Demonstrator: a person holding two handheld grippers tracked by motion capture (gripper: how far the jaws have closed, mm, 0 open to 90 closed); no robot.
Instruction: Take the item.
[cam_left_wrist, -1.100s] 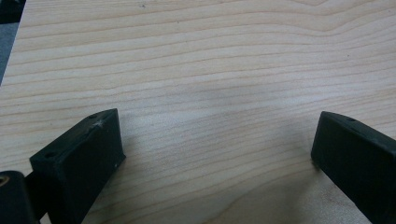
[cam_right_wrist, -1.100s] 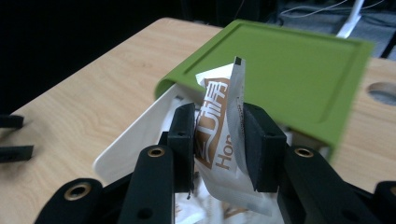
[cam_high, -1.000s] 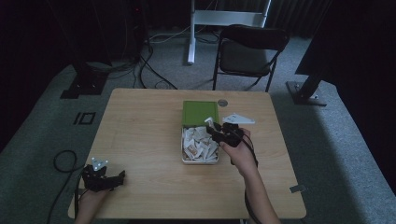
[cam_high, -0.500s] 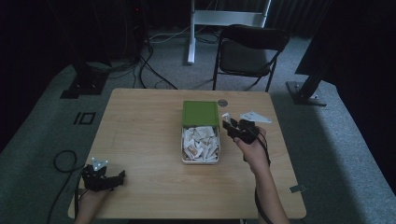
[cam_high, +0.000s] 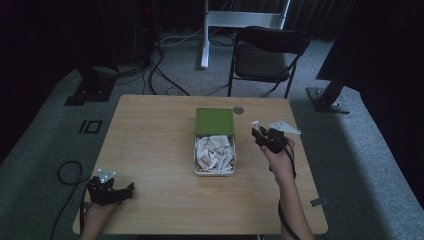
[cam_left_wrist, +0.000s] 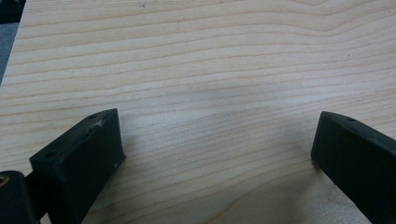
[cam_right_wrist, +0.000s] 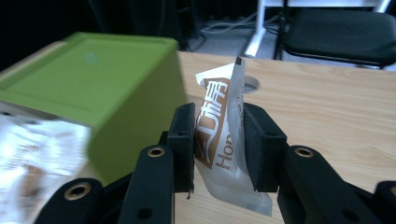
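Note:
A white tin (cam_high: 196, 160) holding several white and brown sachets stands mid-table, its green lid (cam_high: 214, 121) propped at the far end. My right gripper (cam_high: 260, 131) hovers just right of the tin, shut on one sachet (cam_right_wrist: 219, 135), white with brown print, pinched upright between the jaws. The green lid (cam_right_wrist: 88, 79) fills the left of the right gripper view, with more sachets (cam_right_wrist: 32, 154) blurred below it. My left gripper (cam_high: 125, 190) rests at the near left corner of the table, open, with bare wood (cam_left_wrist: 205, 93) between its jaws.
The wooden table (cam_high: 150, 150) has a round cable hole (cam_high: 238, 109) behind the tin. A black folding chair (cam_high: 267, 50) stands beyond the far edge, with cables and stand bases on the grey floor around it.
My right gripper has lifted a sachet out of the tin and carried it to the right, past the tin's rim. The left gripper has stayed put.

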